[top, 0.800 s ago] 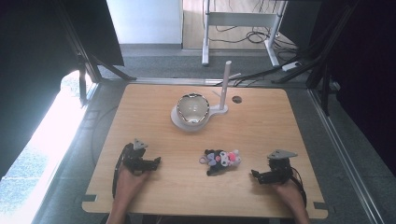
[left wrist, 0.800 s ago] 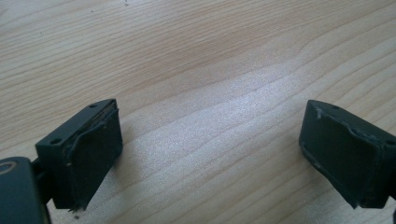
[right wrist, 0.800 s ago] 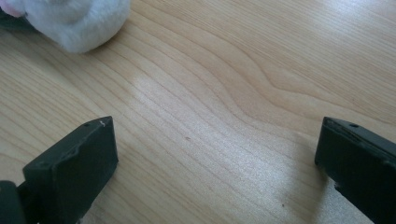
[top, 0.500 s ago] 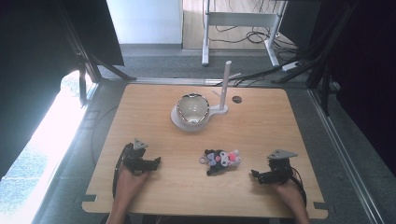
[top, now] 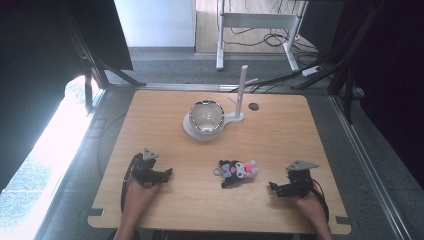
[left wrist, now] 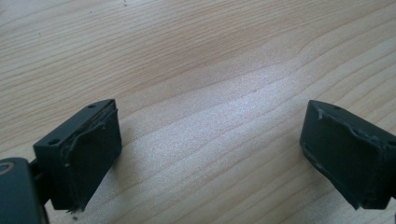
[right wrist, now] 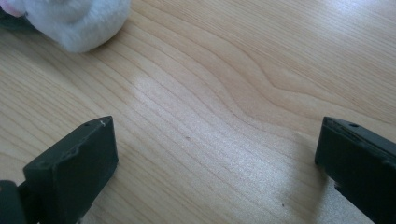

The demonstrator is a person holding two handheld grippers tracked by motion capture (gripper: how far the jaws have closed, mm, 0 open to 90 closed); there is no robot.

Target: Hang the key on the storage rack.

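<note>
A small plush toy point(top: 236, 171), black, white and pink, lies on the wooden table point(top: 300, 135) near the front middle. My left gripper point(top: 167, 173) rests low on the table at the front left, jaws wide open over bare wood point(left wrist: 210, 140). At the front right my right gripper point(top: 272, 187) sits open too, a short way right of the toy. In the right gripper view, bare wood lies between its jaws point(right wrist: 215, 158) and the toy's white fluffy edge point(right wrist: 79, 23) shows at the top left.
A shiny metal bowl point(top: 206, 116) sits on a white base point(top: 192, 131) at the table's centre back, with a white upright post point(top: 241, 92) just right of it. A small dark hole point(top: 254, 106) marks the tabletop beyond. Dark curtains and floor cables surround the table.
</note>
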